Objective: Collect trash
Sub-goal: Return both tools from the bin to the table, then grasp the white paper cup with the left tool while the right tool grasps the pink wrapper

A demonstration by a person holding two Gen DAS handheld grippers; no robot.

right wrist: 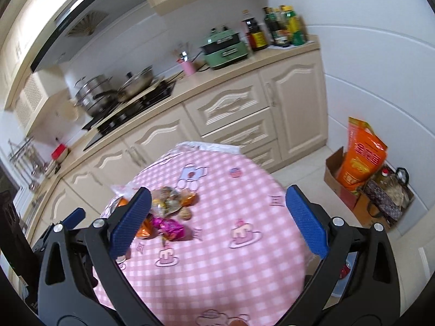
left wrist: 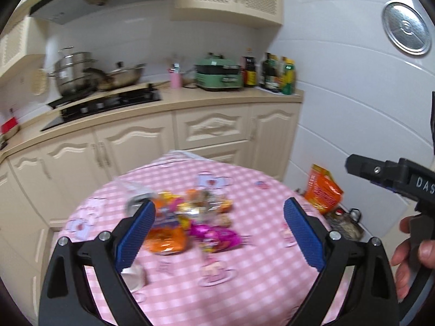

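Observation:
A heap of wrappers lies on a round table with a pink checked cloth (left wrist: 244, 266): an orange packet (left wrist: 165, 240), a magenta foil wrapper (left wrist: 214, 235) and clear crinkled packets (left wrist: 201, 203). A crumpled white tissue (left wrist: 133, 274) sits near the left finger. My left gripper (left wrist: 218, 233) hovers open above the heap, holding nothing. In the right wrist view the same heap shows, with the magenta wrapper (right wrist: 170, 226) and a walnut (right wrist: 185, 213). My right gripper (right wrist: 218, 217) stands open over the cloth (right wrist: 231, 258), to the right of the heap. The right tool (left wrist: 394, 175) and a hand (left wrist: 413, 255) appear at the left view's right edge.
Cream cabinets (left wrist: 163, 141) and a counter run behind the table, with a hob (left wrist: 108, 103), steel pots (left wrist: 76, 70), a green cooker (left wrist: 218, 73) and bottles (left wrist: 277, 72). On the floor at right stand a cardboard box (right wrist: 342, 182), an orange bag (right wrist: 359, 157) and a dark bag (right wrist: 388, 195).

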